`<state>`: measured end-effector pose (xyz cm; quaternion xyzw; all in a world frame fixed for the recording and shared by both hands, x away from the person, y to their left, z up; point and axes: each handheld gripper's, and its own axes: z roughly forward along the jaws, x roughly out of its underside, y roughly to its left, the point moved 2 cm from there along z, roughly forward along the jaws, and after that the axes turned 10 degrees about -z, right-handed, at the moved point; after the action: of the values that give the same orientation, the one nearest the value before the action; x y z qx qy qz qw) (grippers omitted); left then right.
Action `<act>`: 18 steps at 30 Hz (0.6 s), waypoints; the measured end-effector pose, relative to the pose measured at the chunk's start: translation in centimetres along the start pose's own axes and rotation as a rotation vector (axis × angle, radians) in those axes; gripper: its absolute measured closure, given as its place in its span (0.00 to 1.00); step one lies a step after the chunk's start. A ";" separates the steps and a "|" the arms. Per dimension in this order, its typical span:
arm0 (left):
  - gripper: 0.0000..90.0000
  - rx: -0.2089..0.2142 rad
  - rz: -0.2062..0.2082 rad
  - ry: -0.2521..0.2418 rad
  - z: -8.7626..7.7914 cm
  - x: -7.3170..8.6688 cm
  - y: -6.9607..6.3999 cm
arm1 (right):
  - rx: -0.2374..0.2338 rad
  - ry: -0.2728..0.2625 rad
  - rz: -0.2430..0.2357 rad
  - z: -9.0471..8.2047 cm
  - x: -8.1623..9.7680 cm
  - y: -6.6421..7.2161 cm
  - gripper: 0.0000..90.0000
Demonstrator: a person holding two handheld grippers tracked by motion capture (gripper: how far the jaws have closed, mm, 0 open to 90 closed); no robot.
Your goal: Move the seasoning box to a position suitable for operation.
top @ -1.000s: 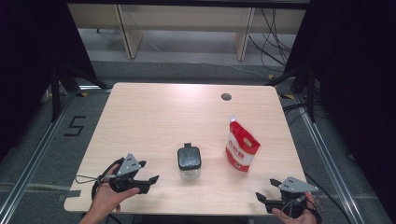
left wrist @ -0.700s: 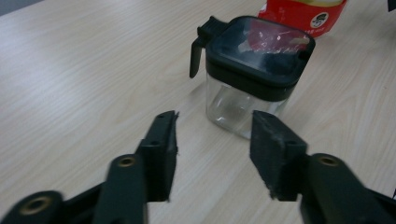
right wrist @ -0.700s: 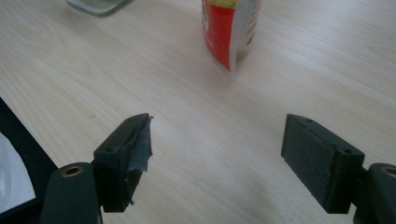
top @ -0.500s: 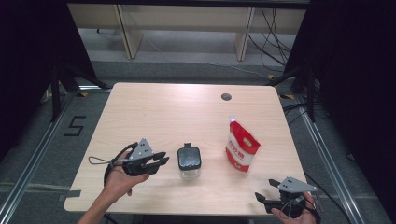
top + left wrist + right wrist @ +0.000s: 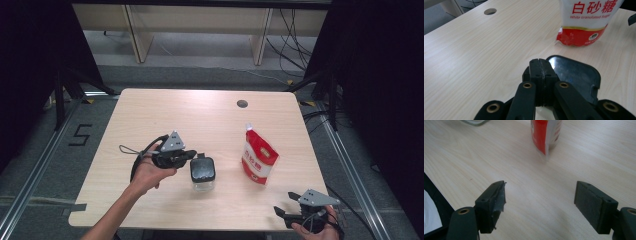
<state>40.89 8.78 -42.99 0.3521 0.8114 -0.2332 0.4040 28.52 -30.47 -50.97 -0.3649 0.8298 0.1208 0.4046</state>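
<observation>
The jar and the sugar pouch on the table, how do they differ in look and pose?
The jar is low and squat, clear glass with a black lid; the sugar pouch is taller, white on top and red at the bottom, with printed lettering. The jar sits flat, while the pouch stands upright with a slight lean. The left tool, shut, is right beside the jar's lid; nothing is near the pouch. Both rest on the wooden table.
</observation>
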 end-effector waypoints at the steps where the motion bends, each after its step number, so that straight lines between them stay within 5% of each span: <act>1: 0.99 0.000 0.000 0.000 0.0 0.0 0.0 | 0.000 0.000 0.000 0.0 0.0 0.0 0.29; 18: 0.99 0.010 0.022 0.084 3.8 -1.6 -0.5 | -0.017 -0.008 -0.018 0.1 0.1 -0.2 0.29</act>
<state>43.11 5.35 -43.80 0.3727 0.8224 -0.2178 0.3704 28.72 -30.61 -51.05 -0.3751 0.8238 0.1258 0.4060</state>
